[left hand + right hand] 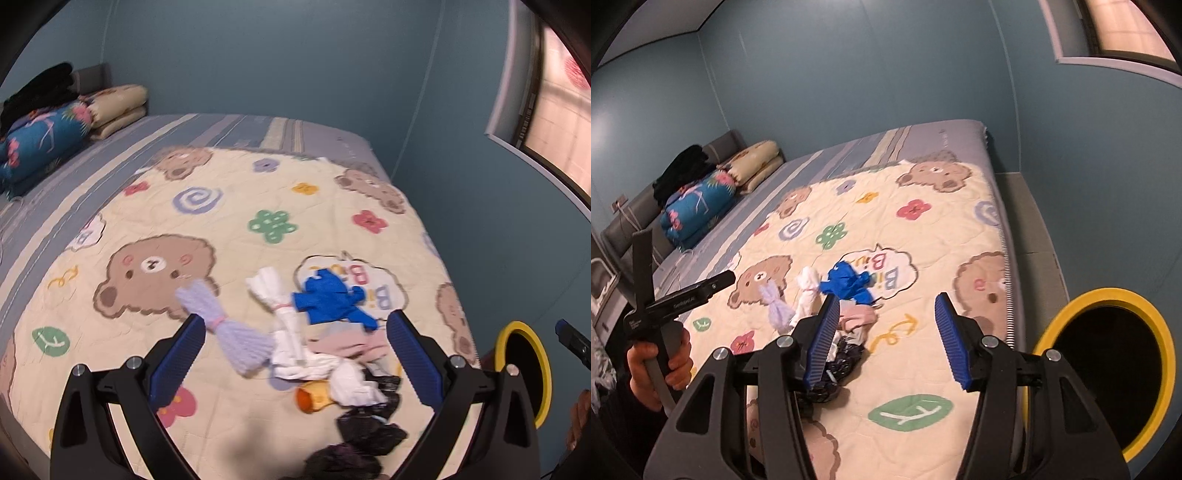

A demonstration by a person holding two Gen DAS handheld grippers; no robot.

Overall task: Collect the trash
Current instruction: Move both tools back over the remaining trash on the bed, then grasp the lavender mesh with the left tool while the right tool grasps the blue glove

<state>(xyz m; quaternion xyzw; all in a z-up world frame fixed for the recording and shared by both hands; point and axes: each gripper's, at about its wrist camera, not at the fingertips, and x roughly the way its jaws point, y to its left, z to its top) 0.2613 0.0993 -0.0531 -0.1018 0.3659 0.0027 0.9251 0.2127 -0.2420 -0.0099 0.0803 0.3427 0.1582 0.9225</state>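
Note:
A heap of small items lies on the bear-print quilt (229,236): a lilac tied bundle (225,328), a white tied bundle (284,314), a crumpled blue piece (332,299), a pink piece (351,345), an orange item (312,398) and black crumpled pieces (369,428). My left gripper (295,354) is open above the heap, holding nothing. My right gripper (886,332) is open and empty, over the quilt to the right of the heap (846,288). A yellow-rimmed black bin (1108,369) stands beside the bed; it also shows in the left wrist view (524,369).
Folded bedding and a blue floral pillow (40,144) sit at the head of the bed. Blue walls surround the bed, with a window (554,110) at right. The hand holding the left gripper (661,354) shows in the right wrist view.

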